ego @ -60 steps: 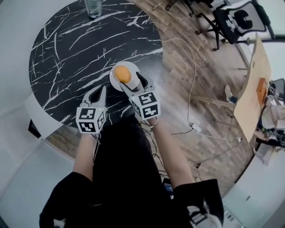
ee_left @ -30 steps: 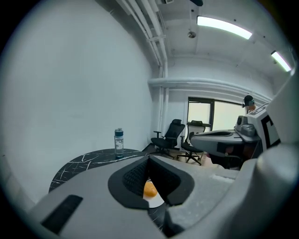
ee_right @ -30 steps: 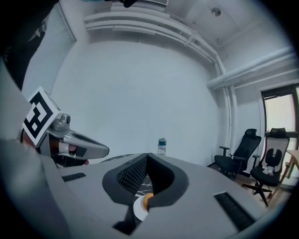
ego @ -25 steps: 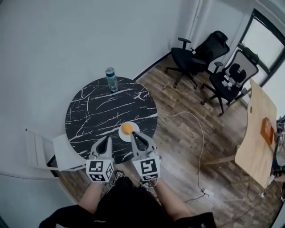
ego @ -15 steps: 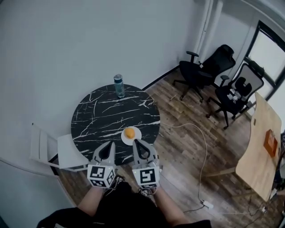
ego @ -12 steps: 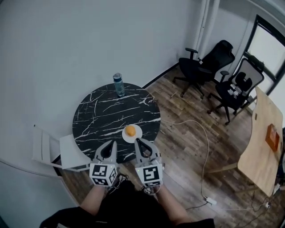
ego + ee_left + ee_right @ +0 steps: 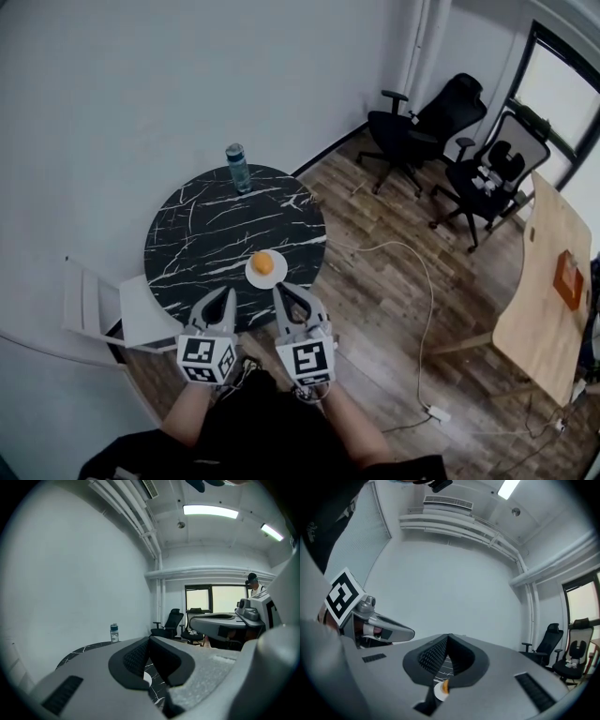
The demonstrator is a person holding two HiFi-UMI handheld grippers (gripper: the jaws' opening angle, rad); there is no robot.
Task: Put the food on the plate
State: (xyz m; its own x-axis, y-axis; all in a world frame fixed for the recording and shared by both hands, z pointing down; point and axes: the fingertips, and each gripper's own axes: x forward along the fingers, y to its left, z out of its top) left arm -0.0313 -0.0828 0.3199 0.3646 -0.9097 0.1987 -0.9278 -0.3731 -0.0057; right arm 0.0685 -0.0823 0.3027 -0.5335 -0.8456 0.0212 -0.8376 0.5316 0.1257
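An orange round piece of food (image 7: 262, 262) lies on a small white plate (image 7: 278, 276) near the front edge of the round black marble table (image 7: 197, 234). Both grippers hang side by side just short of the table's front edge, held away from the plate. My left gripper (image 7: 221, 294) has its jaws together with nothing in them; in its own view the tips (image 7: 149, 638) meet. My right gripper (image 7: 281, 290) is shut and empty as well, its tips (image 7: 447, 636) touching. Through the gap below its jaws the right gripper view shows the plate (image 7: 438, 692) and the food (image 7: 446, 685).
A drink can (image 7: 236, 167) stands at the table's far edge. A white chair (image 7: 103, 314) sits at the table's left. Black office chairs (image 7: 422, 117) stand at the back right, a wooden desk (image 7: 544, 281) at the right, and a white cable (image 7: 412, 281) runs across the wooden floor.
The head view has pulled far back and up from the table since the first frame, and keeps shifting slightly. Both grippers stay shut and side by side; the food rests on the plate throughout.
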